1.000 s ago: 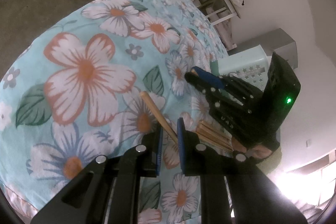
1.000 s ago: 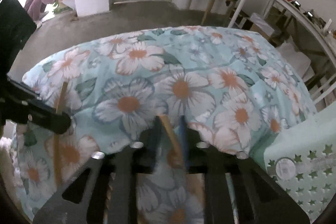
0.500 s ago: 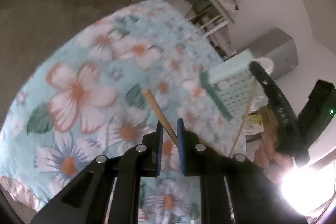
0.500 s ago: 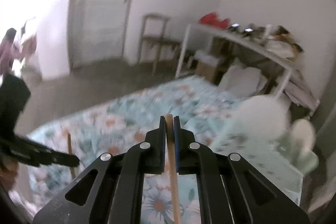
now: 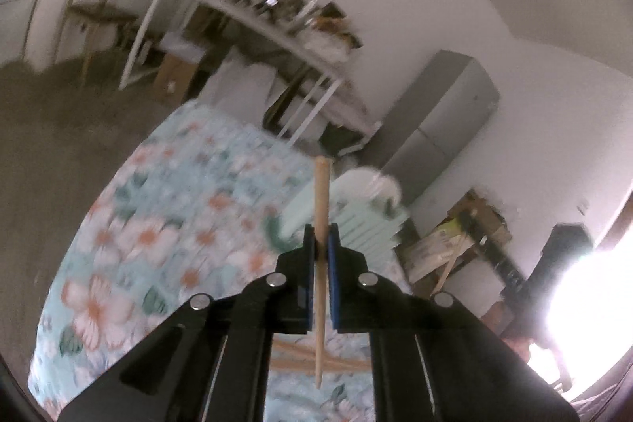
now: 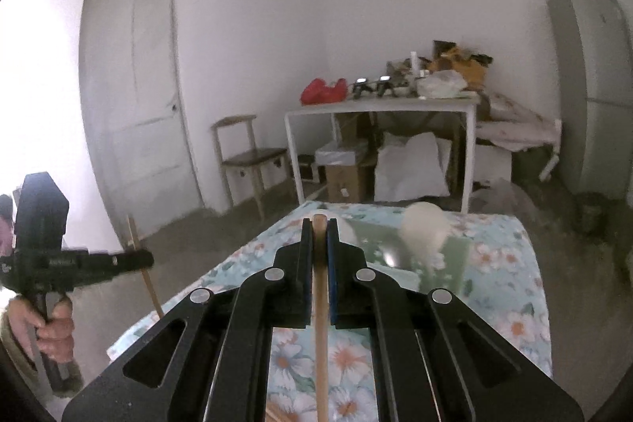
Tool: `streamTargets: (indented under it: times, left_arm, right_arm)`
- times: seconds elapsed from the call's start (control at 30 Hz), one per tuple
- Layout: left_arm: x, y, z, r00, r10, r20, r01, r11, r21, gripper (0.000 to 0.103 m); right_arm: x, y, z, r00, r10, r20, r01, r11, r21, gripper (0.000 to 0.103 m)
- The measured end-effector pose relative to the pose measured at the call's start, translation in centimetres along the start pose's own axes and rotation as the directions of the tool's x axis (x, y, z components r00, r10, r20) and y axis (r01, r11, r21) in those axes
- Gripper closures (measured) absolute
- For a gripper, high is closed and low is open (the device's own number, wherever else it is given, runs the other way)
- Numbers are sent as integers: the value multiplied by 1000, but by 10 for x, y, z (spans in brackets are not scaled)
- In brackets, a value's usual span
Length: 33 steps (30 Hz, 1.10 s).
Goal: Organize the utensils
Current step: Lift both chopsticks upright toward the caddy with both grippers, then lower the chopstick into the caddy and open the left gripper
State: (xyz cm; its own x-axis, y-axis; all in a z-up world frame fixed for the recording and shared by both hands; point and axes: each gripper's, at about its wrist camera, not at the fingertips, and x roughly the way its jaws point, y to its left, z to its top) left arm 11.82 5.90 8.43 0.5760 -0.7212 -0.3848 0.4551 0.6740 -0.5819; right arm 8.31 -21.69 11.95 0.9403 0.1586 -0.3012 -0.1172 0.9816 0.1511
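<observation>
Chopsticks are what both tools carry. On the left, the left hand-held gripper (image 5: 321, 244) is clamped on 1 wooden chopstick (image 5: 320, 263), which stands nearly upright between the blue pads, its blunt top above the fingertips and its thin end hanging below them. In the right wrist view the same tool shows at the far left, held by a hand (image 6: 51, 327), with its chopstick crossing the fingertips steeply. Beneath it, a few more chopsticks (image 5: 316, 360) lie on the floral cloth (image 5: 166, 224) of the tabletop. Further right and beyond the fingertips sits a pale green basket (image 5: 356, 220), blurred, with a white rounded thing at its far side that cannot be made out. On the right, the right hand-held gripper (image 6: 319, 244) is likewise closed on a second chopstick (image 6: 320, 323), which runs straight back along the gap between its fingers. The green basket (image 6: 451, 256) lies just right of its tips on the same cloth.
</observation>
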Motion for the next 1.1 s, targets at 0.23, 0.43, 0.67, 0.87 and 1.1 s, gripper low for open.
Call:
streamTargets:
  times: [0.23,0.43,0.67,0.87,1.1]
  left_arm:
    - [-4,-47,44,989,-100,112,88,991,105,98]
    - [5,-89,72,958,-188,214,142,967,211,98]
    - [41,-126,97,938,-184,295,83,943,324,98]
    - [83,-141,102,935,-129,330,-15,916,401,98]
    - [135,-138,89,958,-73,276,-54,902,429,98]
  right_arm:
    - [-25,-27,-5,997,-57,46,53,994,93,98]
    - [-35,-43,-5,995,-83,61,74,987,141,98]
    - [-39,-45,-9,994,-90,59,81,986,145,98]
    - [-37,-51,-8,995,-83,50,75,985,153,98]
    - [-36,-52,-9,996,-73,45,66,986,153,98]
